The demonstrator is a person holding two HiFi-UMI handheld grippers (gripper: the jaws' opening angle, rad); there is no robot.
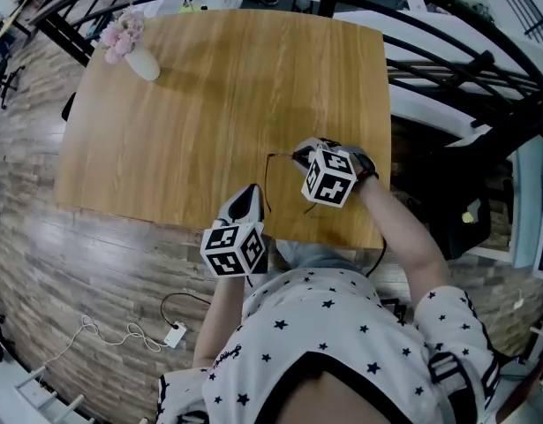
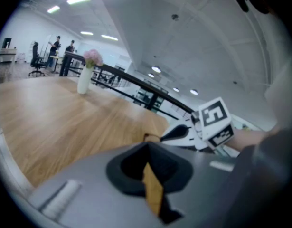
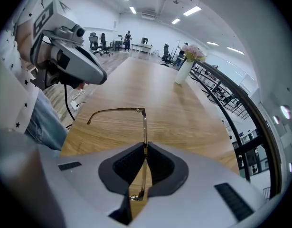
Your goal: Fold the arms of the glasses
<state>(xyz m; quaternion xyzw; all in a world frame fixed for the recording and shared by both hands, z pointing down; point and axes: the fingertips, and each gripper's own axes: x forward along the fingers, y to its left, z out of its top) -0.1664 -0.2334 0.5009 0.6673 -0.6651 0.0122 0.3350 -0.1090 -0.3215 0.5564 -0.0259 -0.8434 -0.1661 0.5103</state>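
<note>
Only the right gripper view shows the right gripper's point(image 3: 144, 167) fingers squeezing the glasses point(image 3: 145, 127), one arm sticking out left. The left gripper's point(image 2: 148, 174) fingers are closed on nothing. Both are by the table's point(image 1: 209, 87) near right edge.

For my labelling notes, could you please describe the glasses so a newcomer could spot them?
On the light wooden table, look near its right front corner, at the right hand-held gripper. Shut in its jaws are the thin gold wire-framed glasses, one arm sticking out, unlike the distant white flower vase.
</note>
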